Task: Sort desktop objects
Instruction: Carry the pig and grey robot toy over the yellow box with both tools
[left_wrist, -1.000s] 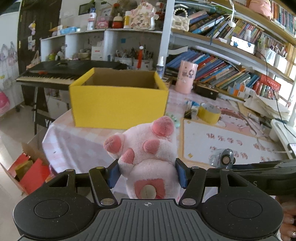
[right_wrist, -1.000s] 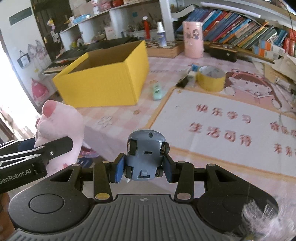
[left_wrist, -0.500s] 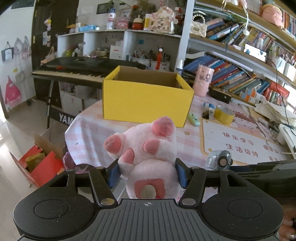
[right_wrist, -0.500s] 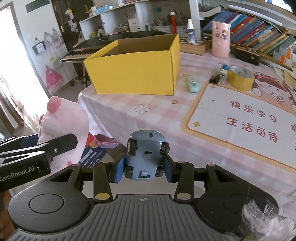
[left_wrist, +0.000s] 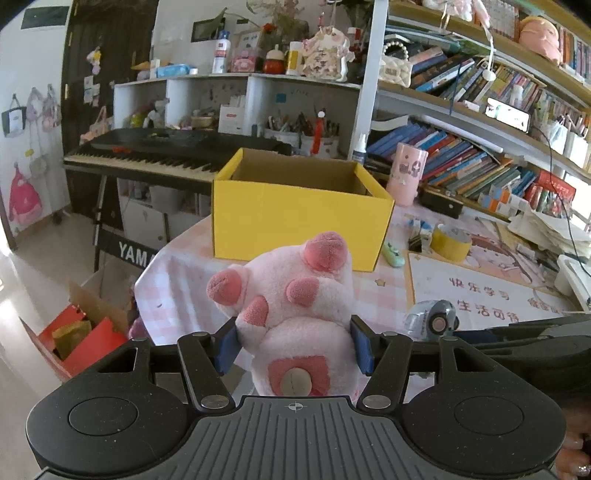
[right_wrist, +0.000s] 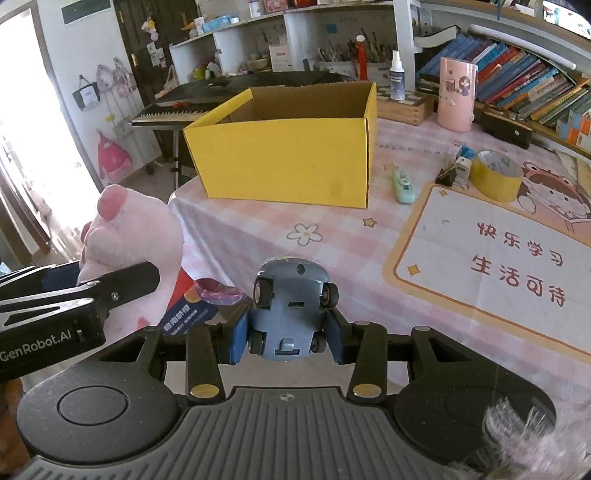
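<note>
My left gripper (left_wrist: 293, 349) is shut on a pink plush paw toy (left_wrist: 295, 306), held in the air off the table's near edge. My right gripper (right_wrist: 288, 336) is shut on a small blue-grey toy car (right_wrist: 290, 302), underside up, above the table's near edge. The plush (right_wrist: 125, 236) and the left gripper's side show at the left of the right wrist view. The car (left_wrist: 432, 319) shows at the right of the left wrist view. An open yellow cardboard box (left_wrist: 299, 218) stands on the pink checked tablecloth (right_wrist: 295, 229) well ahead of both grippers; it also shows in the right wrist view (right_wrist: 288, 166).
A mint green stapler-like item (right_wrist: 404, 184), a yellow tape roll (right_wrist: 496, 173), binder clips (right_wrist: 448, 173) and a pink cup (right_wrist: 456, 94) lie right of the box. A printed desk mat (right_wrist: 498, 258) covers the right side. A keyboard piano (left_wrist: 162, 155) and red boxes (left_wrist: 77, 339) stand off to the left.
Both grippers have drawn back from the table with their toys held; the yellow box and table now look farther away.
</note>
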